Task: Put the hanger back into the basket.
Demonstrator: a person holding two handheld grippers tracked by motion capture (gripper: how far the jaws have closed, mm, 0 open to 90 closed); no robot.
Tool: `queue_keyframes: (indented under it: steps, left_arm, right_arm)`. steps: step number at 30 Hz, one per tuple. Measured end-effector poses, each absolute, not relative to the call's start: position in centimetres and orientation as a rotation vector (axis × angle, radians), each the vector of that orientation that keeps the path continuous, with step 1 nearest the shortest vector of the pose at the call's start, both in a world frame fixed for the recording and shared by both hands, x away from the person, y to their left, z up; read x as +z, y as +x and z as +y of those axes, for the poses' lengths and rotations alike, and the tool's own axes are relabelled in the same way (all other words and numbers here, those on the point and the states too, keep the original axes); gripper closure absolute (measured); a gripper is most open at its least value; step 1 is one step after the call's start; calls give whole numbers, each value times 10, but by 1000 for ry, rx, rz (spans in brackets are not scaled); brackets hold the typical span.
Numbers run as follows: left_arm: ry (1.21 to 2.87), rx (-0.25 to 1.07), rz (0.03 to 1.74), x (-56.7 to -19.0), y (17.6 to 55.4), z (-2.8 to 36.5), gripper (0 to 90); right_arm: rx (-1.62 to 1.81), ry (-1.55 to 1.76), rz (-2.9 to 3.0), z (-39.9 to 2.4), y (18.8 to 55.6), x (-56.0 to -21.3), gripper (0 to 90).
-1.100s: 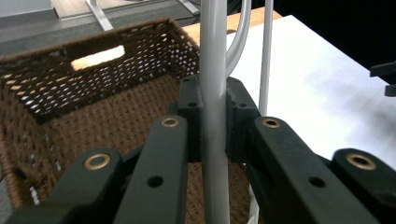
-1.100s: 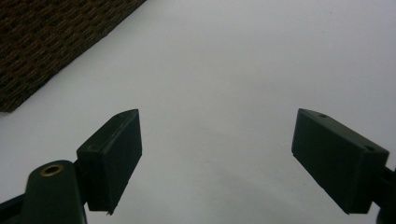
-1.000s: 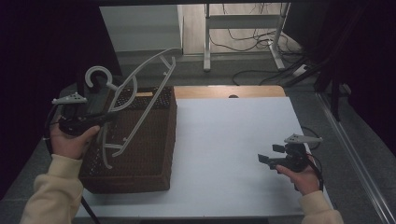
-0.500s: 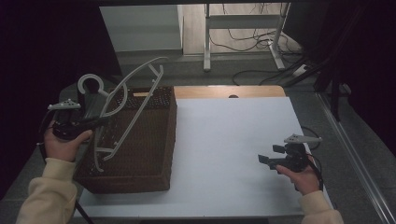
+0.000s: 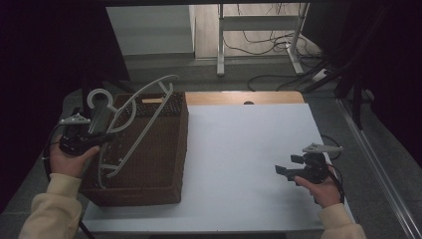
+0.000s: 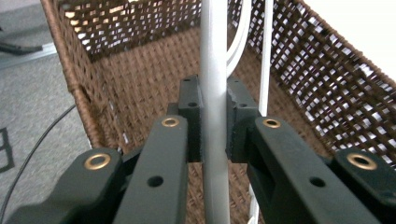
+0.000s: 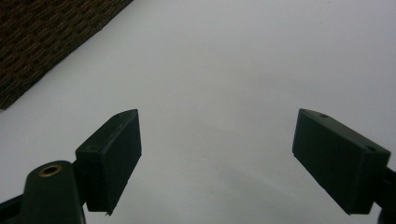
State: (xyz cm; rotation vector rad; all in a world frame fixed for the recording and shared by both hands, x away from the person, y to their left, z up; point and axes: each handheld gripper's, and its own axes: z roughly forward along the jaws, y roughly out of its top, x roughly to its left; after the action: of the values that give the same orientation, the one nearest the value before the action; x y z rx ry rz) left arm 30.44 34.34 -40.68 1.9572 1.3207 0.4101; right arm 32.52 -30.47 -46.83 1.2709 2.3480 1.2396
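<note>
Over the basket (image 5: 144,164) at the table's left edge, the left tongs (image 6: 214,126) pinch the white hanger (image 5: 130,122); lift it slowly to clear the rim. Right tongs (image 7: 215,158) gape wide, idle.

Looks like a lab or test room w/ my work table (image 5: 249,149) covered in plain white, dark curtains at the sides, grey floor (image 5: 164,69), loose cables (image 5: 263,45) on the ground, bare metal stand legs (image 5: 221,45) at the back, no home stuff.
</note>
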Motion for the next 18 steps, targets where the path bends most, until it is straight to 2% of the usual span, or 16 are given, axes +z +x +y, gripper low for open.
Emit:
queue_keyframes:
  steps: [12, 13, 15, 16, 18]
  left_arm:
    - [2043, 368, 1386, -430, 310, 335, 793]
    - [2031, 374, 1368, -431, 310, 334, 735]
    - [2013, 369, 1362, -430, 310, 331, 432]
    - [2016, 394, 1366, -428, 309, 329, 322]
    - [2013, 403, 1355, -423, 306, 325, 260]
  right_arm:
    - [1235, 1273, 2353, -304, 326, -469, 154]
    - [1234, 1273, 2353, -304, 326, -469, 153]
    - [1236, 1274, 2353, -304, 326, -469, 153]
    - [1236, 1273, 2353, -304, 325, -469, 153]
    - [1234, 1273, 2353, -304, 326, -469, 152]
